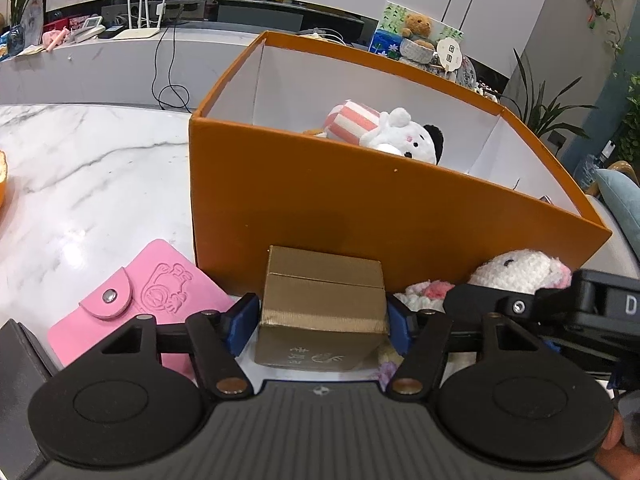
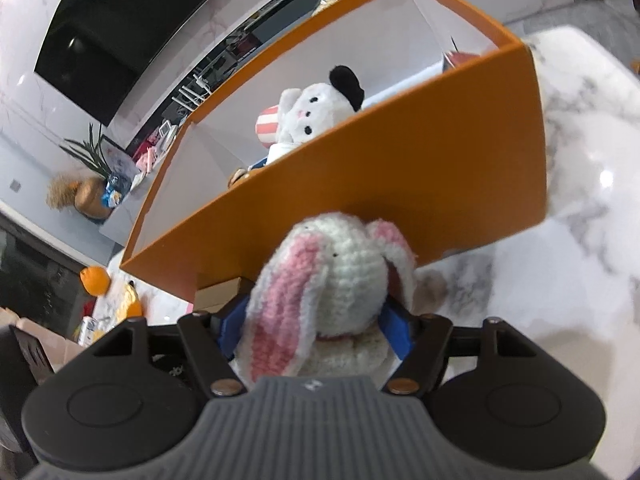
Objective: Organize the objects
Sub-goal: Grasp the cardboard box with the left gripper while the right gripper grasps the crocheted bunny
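A small gold cardboard box point(image 1: 320, 304) stands on the marble table against the orange storage box point(image 1: 360, 208). My left gripper point(image 1: 321, 325) straddles it, both blue pads pressed on its sides. My right gripper point(image 2: 314, 330) is shut on a white and pink crocheted rabbit point(image 2: 332, 280), held just before the orange storage box's point(image 2: 360, 184) front wall. The rabbit point(image 1: 516, 270) and the right gripper's black body show at the right of the left wrist view. A white plush dog point(image 1: 404, 138) and a pink striped plush point(image 1: 352, 120) lie inside the box.
A pink snap wallet point(image 1: 140, 304) lies on the marble table point(image 1: 80, 184) left of the gold box. A dark object sits at the lower left edge. Orange fruit pieces point(image 2: 94, 280) lie further left. A grey counter with a router and cables runs behind.
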A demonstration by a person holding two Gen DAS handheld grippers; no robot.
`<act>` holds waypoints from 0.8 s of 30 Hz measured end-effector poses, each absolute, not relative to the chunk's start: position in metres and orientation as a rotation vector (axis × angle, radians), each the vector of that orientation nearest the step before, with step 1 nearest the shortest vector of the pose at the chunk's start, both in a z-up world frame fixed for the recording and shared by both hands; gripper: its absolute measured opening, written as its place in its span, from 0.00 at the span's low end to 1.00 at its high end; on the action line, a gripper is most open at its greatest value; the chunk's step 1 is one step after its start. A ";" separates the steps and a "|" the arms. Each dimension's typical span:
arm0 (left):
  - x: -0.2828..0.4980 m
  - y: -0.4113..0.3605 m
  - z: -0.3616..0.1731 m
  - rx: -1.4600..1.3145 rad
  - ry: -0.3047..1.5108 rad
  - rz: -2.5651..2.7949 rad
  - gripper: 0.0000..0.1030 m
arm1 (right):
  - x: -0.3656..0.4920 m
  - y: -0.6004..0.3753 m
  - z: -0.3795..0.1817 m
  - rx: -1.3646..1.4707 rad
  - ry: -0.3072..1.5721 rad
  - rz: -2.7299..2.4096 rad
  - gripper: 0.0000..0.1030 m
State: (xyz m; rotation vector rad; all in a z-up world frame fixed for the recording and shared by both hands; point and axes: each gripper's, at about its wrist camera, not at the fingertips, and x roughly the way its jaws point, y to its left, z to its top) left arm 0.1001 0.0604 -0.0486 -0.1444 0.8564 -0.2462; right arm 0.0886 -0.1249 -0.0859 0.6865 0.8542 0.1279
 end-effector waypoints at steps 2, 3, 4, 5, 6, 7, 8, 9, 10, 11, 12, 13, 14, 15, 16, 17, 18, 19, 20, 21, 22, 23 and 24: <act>0.100 0.060 -0.048 -0.139 0.861 -0.251 0.74 | 0.089 -0.125 -0.085 0.686 0.853 0.124 0.64; 0.100 0.059 -0.048 -0.136 0.863 -0.253 0.74 | 0.090 -0.125 -0.084 0.682 0.855 0.123 0.64; 0.100 0.059 -0.047 -0.133 0.865 -0.255 0.73 | 0.090 -0.125 -0.083 0.681 0.857 0.122 0.63; 0.099 0.059 -0.047 -0.130 0.867 -0.257 0.73 | 0.089 -0.125 -0.083 0.680 0.859 0.119 0.63; 0.099 0.058 -0.047 -0.129 0.869 -0.260 0.73 | 0.089 -0.125 -0.082 0.678 0.860 0.116 0.63; 0.098 0.058 -0.047 -0.127 0.871 -0.263 0.73 | 0.089 -0.125 -0.082 0.676 0.862 0.115 0.62; 0.097 0.058 -0.046 -0.127 0.873 -0.265 0.73 | 0.089 -0.125 -0.081 0.677 0.862 0.115 0.62; 0.097 0.058 -0.046 -0.126 0.875 -0.267 0.73 | 0.089 -0.125 -0.081 0.679 0.862 0.114 0.61; 0.096 0.058 -0.046 -0.127 0.877 -0.269 0.73 | 0.089 -0.125 -0.081 0.678 0.863 0.115 0.61; 0.095 0.059 -0.045 -0.127 0.877 -0.270 0.72 | 0.089 -0.126 -0.081 0.677 0.862 0.115 0.60; 0.093 0.059 -0.043 -0.128 0.877 -0.271 0.72 | 0.089 -0.126 -0.081 0.677 0.861 0.116 0.60; 0.092 0.059 -0.042 -0.128 0.876 -0.273 0.72 | 0.088 -0.126 -0.079 0.675 0.859 0.117 0.60; 0.091 0.060 -0.040 -0.127 0.874 -0.275 0.72 | 0.088 -0.126 -0.078 0.673 0.857 0.118 0.59; 0.090 0.060 -0.038 -0.126 0.871 -0.277 0.72 | 0.087 -0.128 -0.077 0.671 0.855 0.118 0.58; 0.088 0.060 -0.036 -0.125 0.869 -0.280 0.72 | 0.086 -0.129 -0.075 0.670 0.853 0.118 0.57; 0.087 0.061 -0.034 -0.124 0.867 -0.281 0.72 | 0.085 -0.130 -0.074 0.669 0.852 0.119 0.57; 0.087 0.061 -0.032 -0.122 0.867 -0.283 0.72 | 0.084 -0.131 -0.072 0.670 0.850 0.123 0.57; 0.085 0.061 -0.029 -0.120 0.864 -0.286 0.72 | 0.083 -0.133 -0.070 0.673 0.848 0.126 0.57; 0.084 0.062 -0.026 -0.120 0.859 -0.288 0.72 | 0.082 -0.134 -0.068 0.675 0.846 0.129 0.57; 0.083 0.063 -0.023 -0.121 0.853 -0.289 0.72 | 0.080 -0.135 -0.065 0.675 0.842 0.133 0.57; 0.082 0.063 -0.020 -0.123 0.849 -0.291 0.72 | 0.079 -0.136 -0.062 0.675 0.838 0.136 0.57; 0.082 0.064 -0.018 -0.126 0.846 -0.293 0.72 | 0.078 -0.137 -0.059 0.676 0.833 0.139 0.57; 0.081 0.065 -0.015 -0.128 0.841 -0.295 0.72 | 0.077 -0.139 -0.056 0.678 0.829 0.144 0.57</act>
